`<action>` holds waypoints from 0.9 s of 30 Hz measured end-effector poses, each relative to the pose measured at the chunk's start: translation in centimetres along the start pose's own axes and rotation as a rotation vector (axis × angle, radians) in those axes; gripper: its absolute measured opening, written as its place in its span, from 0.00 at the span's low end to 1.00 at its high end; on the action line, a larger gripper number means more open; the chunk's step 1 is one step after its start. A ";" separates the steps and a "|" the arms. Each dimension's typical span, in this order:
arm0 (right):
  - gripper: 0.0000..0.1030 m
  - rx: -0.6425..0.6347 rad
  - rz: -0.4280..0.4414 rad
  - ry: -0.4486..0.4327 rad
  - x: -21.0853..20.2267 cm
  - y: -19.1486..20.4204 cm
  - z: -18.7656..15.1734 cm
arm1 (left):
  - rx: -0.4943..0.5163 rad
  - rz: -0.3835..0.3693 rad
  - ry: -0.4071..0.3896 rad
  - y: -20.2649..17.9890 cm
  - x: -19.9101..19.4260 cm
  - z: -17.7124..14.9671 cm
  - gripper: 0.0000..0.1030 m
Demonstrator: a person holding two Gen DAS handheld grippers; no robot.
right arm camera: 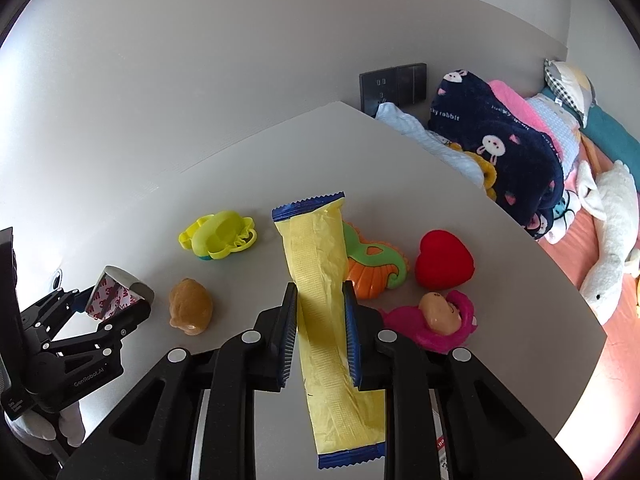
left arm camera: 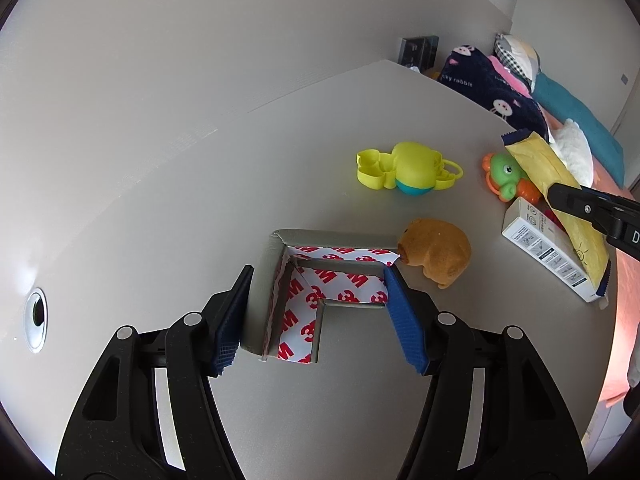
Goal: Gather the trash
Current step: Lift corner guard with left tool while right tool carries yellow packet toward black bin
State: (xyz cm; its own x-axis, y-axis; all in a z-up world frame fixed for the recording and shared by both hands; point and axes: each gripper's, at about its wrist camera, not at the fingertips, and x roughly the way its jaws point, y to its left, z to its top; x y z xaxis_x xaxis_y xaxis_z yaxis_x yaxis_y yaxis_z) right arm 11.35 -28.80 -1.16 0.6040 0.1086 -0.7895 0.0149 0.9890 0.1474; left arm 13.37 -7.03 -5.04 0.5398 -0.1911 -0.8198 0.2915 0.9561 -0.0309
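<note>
My left gripper [left arm camera: 318, 276] is shut on a grey L-shaped corner guard with red and white 3M backing paper [left arm camera: 320, 280], held just above the white table [left arm camera: 360, 128]. The guard also shows in the right wrist view [right arm camera: 114, 292], between the left gripper's fingers. My right gripper [right arm camera: 320, 300] is shut on a long yellow snack wrapper with blue ends [right arm camera: 320, 264], lifted over the table. The wrapper also shows in the left wrist view [left arm camera: 548, 168], over a white carton [left arm camera: 548, 248].
Toys lie on the table: a yellow toy [left arm camera: 404, 166], a brown plush bear [left arm camera: 436, 250], a green and orange toy [right arm camera: 372, 268], a red heart [right arm camera: 444, 260] and a pink doll [right arm camera: 436, 320]. A bed with blankets [right arm camera: 508, 148] lies beyond the right edge.
</note>
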 end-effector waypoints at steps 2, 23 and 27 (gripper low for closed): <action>0.22 -0.001 0.005 -0.006 -0.7 0.1 -0.1 | -0.001 0.002 -0.011 -0.1 -0.6 0.0 0.61; 0.22 0.025 0.016 -0.091 -9.2 -1.0 -4.2 | 0.082 -0.038 -0.066 -5.4 -6.7 -1.8 0.61; 0.22 0.031 0.008 -0.104 -10.6 -1.8 -5.1 | 0.101 -0.051 -0.073 -6.9 -7.7 -2.4 0.61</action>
State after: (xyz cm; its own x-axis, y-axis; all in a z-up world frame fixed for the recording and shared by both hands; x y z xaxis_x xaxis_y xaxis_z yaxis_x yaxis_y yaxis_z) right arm 0.81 -31.22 3.91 0.6839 0.1035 -0.7222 0.0339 0.9843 0.1731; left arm 5.32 -11.63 0.11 0.5771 -0.2581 -0.7748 0.3960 0.9182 -0.0109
